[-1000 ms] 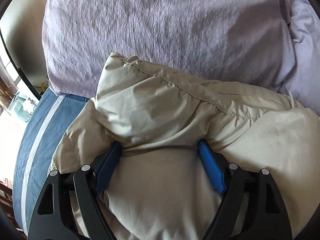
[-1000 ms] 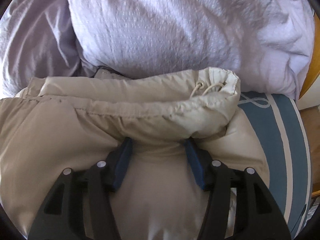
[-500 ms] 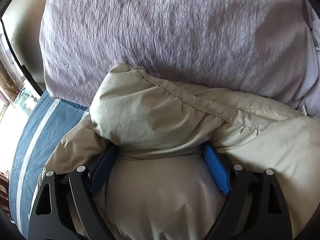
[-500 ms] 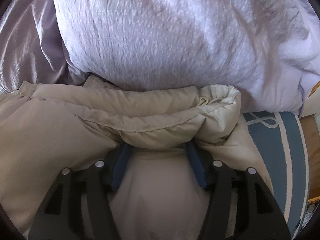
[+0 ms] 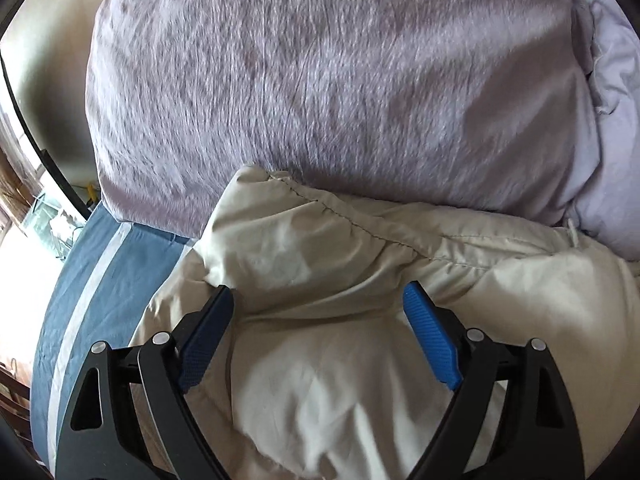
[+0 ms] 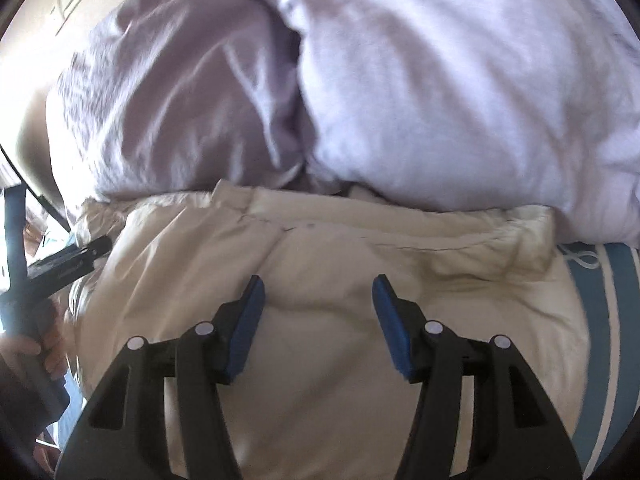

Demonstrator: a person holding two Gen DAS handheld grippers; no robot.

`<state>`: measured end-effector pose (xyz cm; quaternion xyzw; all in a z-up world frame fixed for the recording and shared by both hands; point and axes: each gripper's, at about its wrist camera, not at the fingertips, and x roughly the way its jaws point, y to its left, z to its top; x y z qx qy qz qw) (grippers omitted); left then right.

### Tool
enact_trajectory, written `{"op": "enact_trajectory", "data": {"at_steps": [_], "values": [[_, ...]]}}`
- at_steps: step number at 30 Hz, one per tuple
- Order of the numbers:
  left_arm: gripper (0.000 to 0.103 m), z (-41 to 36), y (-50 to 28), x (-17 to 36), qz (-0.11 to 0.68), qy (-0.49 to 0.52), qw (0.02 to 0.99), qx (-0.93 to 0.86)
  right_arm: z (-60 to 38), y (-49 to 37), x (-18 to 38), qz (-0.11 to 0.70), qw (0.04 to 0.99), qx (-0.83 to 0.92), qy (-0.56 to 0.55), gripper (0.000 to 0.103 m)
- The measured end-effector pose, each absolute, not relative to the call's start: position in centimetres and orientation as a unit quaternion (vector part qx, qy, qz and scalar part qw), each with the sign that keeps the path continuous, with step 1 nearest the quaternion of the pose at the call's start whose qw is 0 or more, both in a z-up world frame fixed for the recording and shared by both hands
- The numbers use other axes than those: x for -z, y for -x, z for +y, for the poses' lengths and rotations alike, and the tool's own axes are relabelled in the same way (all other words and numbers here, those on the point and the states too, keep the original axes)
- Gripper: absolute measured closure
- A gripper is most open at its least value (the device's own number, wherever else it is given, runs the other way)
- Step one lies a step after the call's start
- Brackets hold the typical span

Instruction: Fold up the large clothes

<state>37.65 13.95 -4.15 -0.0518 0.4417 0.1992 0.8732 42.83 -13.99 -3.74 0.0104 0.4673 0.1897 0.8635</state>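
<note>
One beige padded jacket (image 5: 360,280) lies folded on the blue striped bedsheet (image 5: 80,280), its folded edge butted against two lilac pillows (image 6: 460,80). Two grippers work over it. The left gripper (image 5: 318,300) stands wide, its blue pads straddling a puffed fold that seems to brush them without being pinched. The right gripper (image 6: 318,292) is about half open above flat fabric, gripping nothing. One hand (image 6: 44,348) shows at the left edge, holding the left tool.

home bedroom: bed with blue striped sheet (image 5: 76,292), lilac pillows (image 6: 460,80).
</note>
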Motion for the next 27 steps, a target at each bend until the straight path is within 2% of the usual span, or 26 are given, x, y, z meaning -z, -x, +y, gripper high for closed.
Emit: {"op": "enact_trajectory", "data": {"at_steps": [8, 22, 27], "values": [[0.014, 15.1, -38.3, 6.3, 0.445, 0.042, 0.868, -0.217, -11.7, -43.4, 7.7, 0.475, 0.867, -0.151, 0.026, 0.041], [0.010, 18.4, -39.5, 9.0, 0.439, 0.066, 0.871, -0.210, -9.8, -46.2, 11.6, 0.467, 0.872, -0.141, 0.023, 0.039], [0.011, 18.4, -38.5, 7.8, 0.456, 0.061, 0.867, -0.195, -11.1, -46.2, 10.3, 0.493, 0.858, -0.145, 0.011, 0.039]]}}
